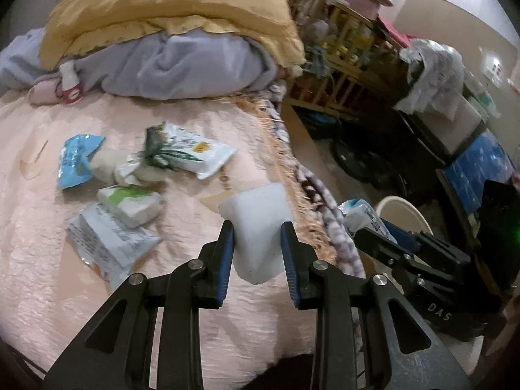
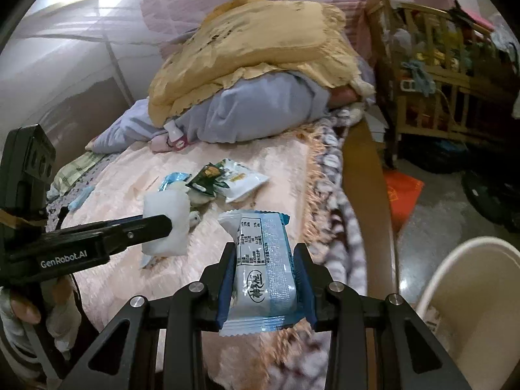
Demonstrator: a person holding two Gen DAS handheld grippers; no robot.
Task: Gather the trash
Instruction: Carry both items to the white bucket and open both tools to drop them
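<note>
1. While carrying both loads toward the cream round plastic bin (image 2: 471, 295) on the floor beside the bed, keep both grips firm.
2. Left gripper (image 1: 258, 243): jaws clamped on the white soft foam block (image 1: 256, 227), which hangs over the pink textured bedspread (image 1: 48, 260) near its fringed edge.
3. Right gripper (image 2: 265, 273): jaws clamped on the pale blue sealed snack packet (image 2: 263, 260), held by its two long sides above the edge of the bed, with the bin just to the right and lower.
4. Bring the right load first over the mouth of the bin, probably the shorter way; open only when the packet is clearly inside the rim, not above the striped blanket edge (image 2: 351, 227).
5. Keep the two tools apart during the swing; in the left wrist view the right one sits close on the right side, so crossing paths could knock the foam free.
6. Hold the foam without more squeezing; it looks light and springy and may jump sideways on release, so lower it well into the bin before parting the jaws.
7. Left on the bedspread for later: the blue torn wrapper (image 1: 76, 159), the white and green printed bag (image 1: 191, 151), the small white and green pack (image 1: 131, 203) and the grey-white flat packet (image 1: 107, 243).
8. Leave the yellow quilt (image 1: 169, 9) and lilac blanket (image 1: 195, 65) untouched; these are bedding, not trash.
</note>
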